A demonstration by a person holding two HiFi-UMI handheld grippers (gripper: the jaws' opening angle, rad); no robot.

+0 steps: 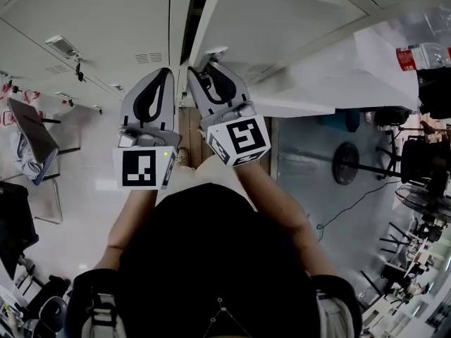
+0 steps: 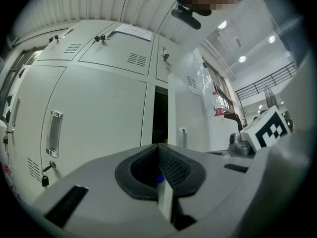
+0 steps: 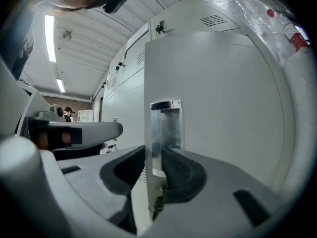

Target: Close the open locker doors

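The open locker door (image 1: 282,27) swings out from the grey locker bank (image 1: 91,20), with a dark gap (image 1: 190,20) beside it. My right gripper (image 1: 199,72) is shut on the door's free edge. In the right gripper view the door (image 3: 223,93) runs between the jaws of that gripper (image 3: 151,152), just below the metal handle (image 3: 166,128). My left gripper (image 1: 168,72) hovers next to it, level, shut and empty. From the left gripper view, that gripper (image 2: 159,148) faces the dark opening (image 2: 160,115) and the door's edge (image 2: 185,108).
The closed locker doors (image 2: 99,113) on the left carry a handle (image 2: 53,133) and a small padlock (image 2: 44,180). A folding chair (image 1: 32,136) stands on the floor to the left. A round-based stand (image 1: 347,162) and a cable lie on the right.
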